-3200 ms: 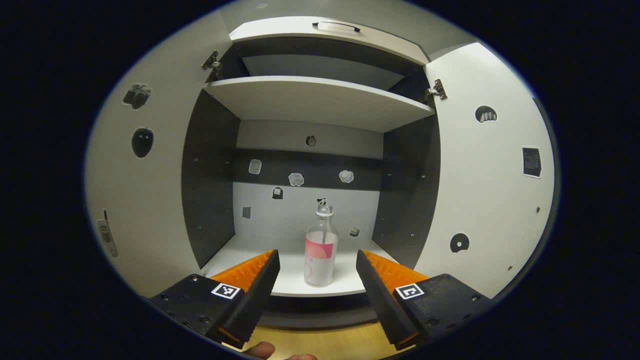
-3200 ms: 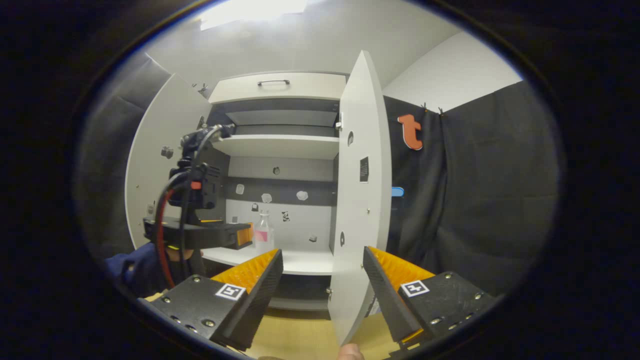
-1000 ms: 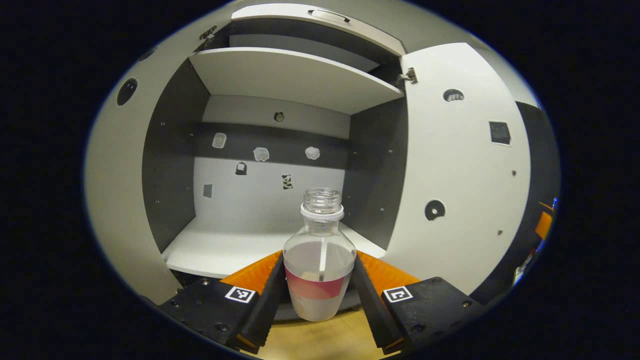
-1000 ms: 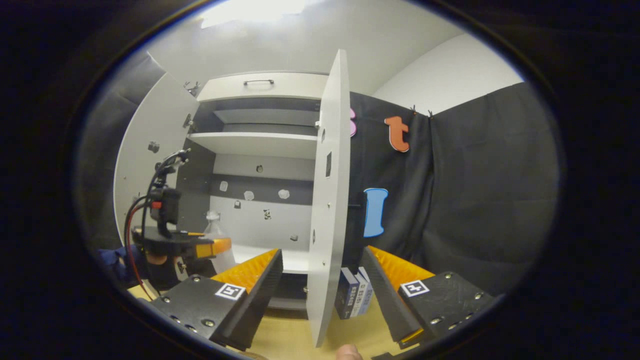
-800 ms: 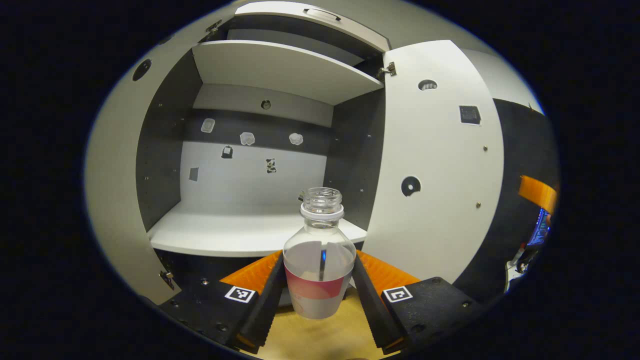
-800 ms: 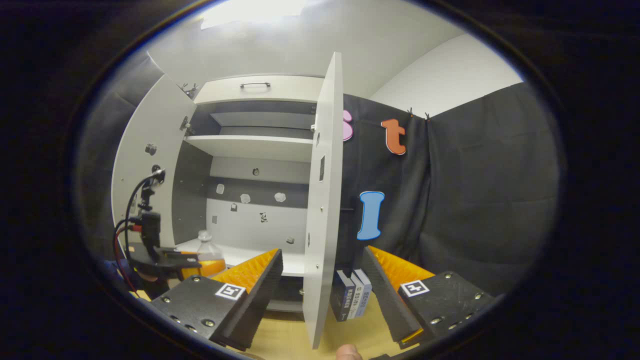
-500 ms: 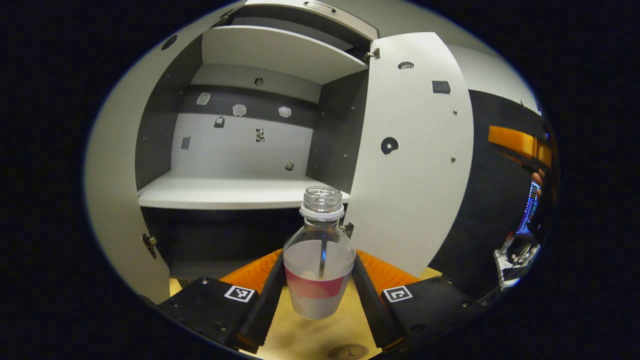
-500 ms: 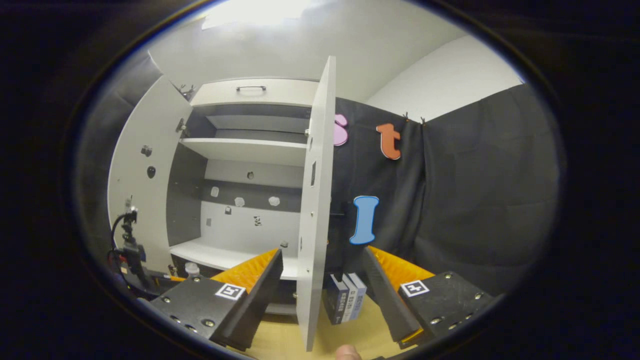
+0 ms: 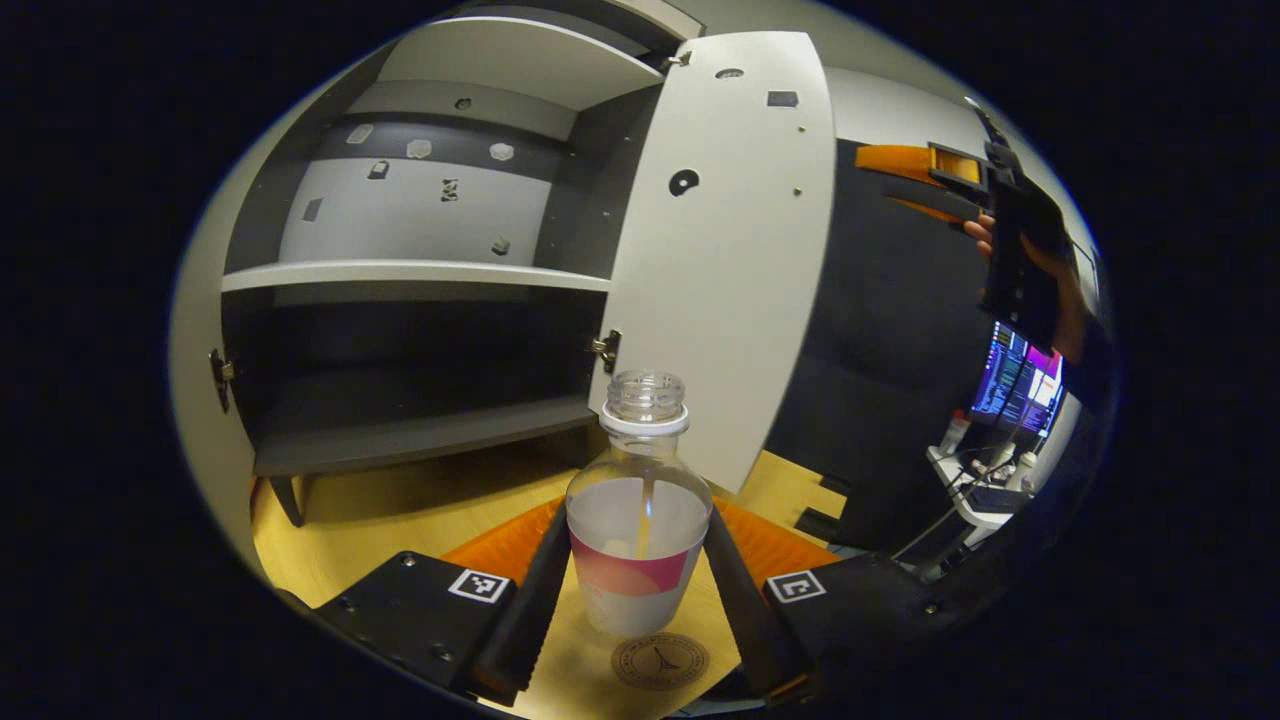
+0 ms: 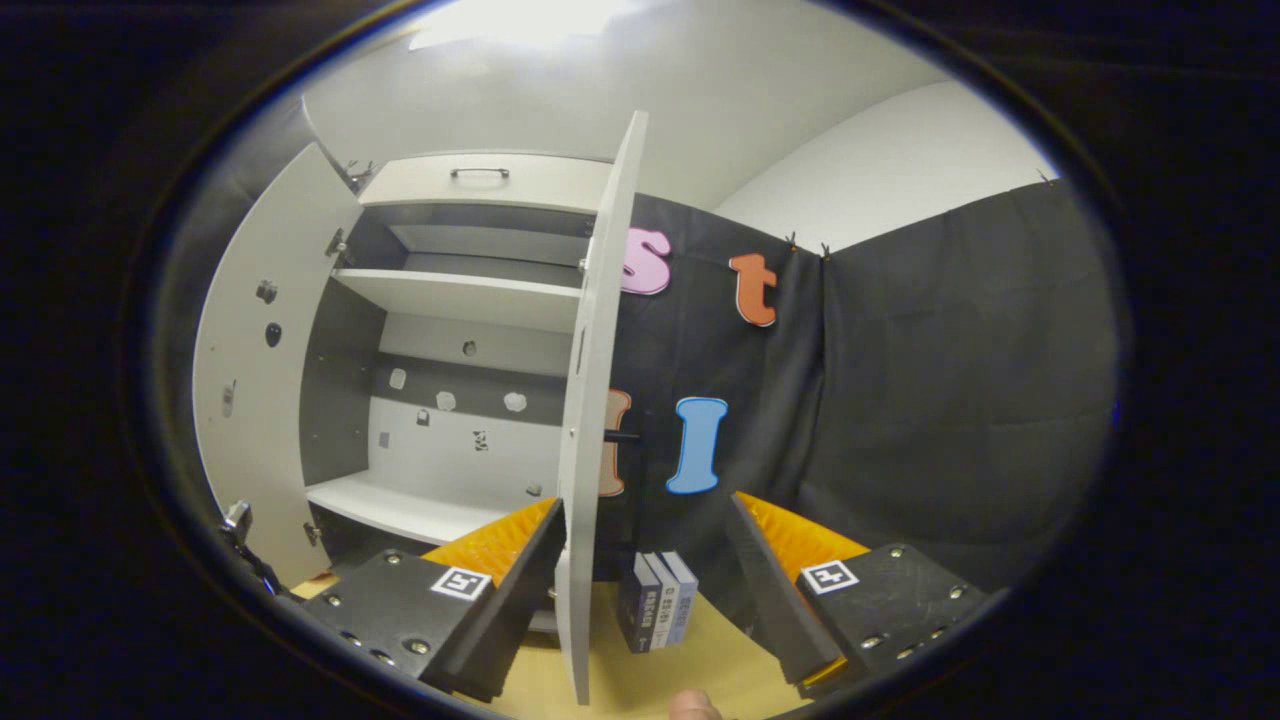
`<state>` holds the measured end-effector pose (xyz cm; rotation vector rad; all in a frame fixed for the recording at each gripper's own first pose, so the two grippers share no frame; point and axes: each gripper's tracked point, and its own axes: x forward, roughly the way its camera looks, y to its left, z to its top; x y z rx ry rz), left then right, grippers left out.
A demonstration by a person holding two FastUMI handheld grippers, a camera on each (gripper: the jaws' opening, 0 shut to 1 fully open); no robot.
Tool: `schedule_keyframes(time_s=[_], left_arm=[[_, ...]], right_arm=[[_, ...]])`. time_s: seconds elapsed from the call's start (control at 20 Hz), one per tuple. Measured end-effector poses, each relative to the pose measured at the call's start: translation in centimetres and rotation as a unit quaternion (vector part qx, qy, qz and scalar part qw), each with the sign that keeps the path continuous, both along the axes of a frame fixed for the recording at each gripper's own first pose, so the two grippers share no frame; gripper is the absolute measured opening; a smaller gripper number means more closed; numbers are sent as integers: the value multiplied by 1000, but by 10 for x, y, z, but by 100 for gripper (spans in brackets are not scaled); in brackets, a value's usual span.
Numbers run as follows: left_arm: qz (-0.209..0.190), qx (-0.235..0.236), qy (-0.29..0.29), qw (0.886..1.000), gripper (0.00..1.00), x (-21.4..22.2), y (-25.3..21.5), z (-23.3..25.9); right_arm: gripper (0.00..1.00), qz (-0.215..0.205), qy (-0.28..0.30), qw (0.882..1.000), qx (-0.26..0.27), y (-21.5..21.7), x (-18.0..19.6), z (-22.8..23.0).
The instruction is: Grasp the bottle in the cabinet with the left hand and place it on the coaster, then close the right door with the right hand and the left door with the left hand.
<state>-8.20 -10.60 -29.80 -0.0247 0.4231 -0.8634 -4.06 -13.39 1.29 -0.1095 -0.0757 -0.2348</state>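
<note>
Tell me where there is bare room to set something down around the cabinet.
Free: the white cabinet shelf, bare from wall to wall; the dark bottom shelf; the wooden tabletop in front of the cabinet. Crowded: near the round brown coaster, where the left gripper holds the clear plastic bottle, and beside the upright books by the white right door.

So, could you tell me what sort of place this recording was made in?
Probably a staged recording booth, not a home: black cloth drapes the walls, a white cabinet with both doors open stands on a wooden table, and a lit monitor sits behind.
</note>
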Motion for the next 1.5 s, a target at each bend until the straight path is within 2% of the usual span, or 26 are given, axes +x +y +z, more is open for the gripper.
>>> schedule_keyframes(time_s=[0.15, 0.25, 0.3, 0.45, 0.55, 0.6, 0.75, 0.8, 0.85, 0.9, 1.15, 1.3, 1.35, 1.5], left_arm=[[-16, -4, 6, 1000, 78, -11, -4, -18], [-17, -7, 32, 999, 78, -19, -4, -35], [-13, -3, 47, 999, 78, -20, -2, -45], [8, -2, 77, 997, 81, -22, 8, -70], [20, -7, 91, 996, 79, -26, 11, -79], [24, -9, 92, 995, 79, -27, 11, -81], [29, 7, 80, 996, 79, -29, 13, -92], [26, 14, 83, 996, 79, -32, 14, -95], [23, 19, 84, 996, 79, -35, 12, -99], [22, 25, 83, 996, 79, -37, 13, -100], [22, 23, 78, 996, 79, -42, 11, -99], [15, 33, 71, 997, 84, -47, 11, -100], [14, 39, 70, 997, 81, -48, 10, -100], [17, 51, 63, 997, 81, -49, 11, -98]], right_arm=[[97, -11, 2, 1000, -6, -9, 0, 0], [94, -15, 3, 1000, -12, -13, 0, 0], [97, -18, 4, 1000, -17, -15, -2, 0], [97, -24, 5, 999, -30, -19, -3, -1], [94, -25, 5, 999, -35, -21, -3, -1], [97, -24, 5, 999, -36, -21, -3, -1], [97, -21, 11, 999, -37, -21, 3, -5], [94, -19, 13, 999, -37, -20, 4, -6], [97, -16, 14, 999, -38, -19, 5, -7], [94, -13, 15, 999, -39, -17, 5, -7], [96, -4, 24, 998, -50, -10, 9, -14], [96, 0, 25, 998, -52, -8, 10, -14], [96, 1, 26, 998, -52, -8, 11, -16], [96, 2, 29, 998, -53, -7, 11, -18]])
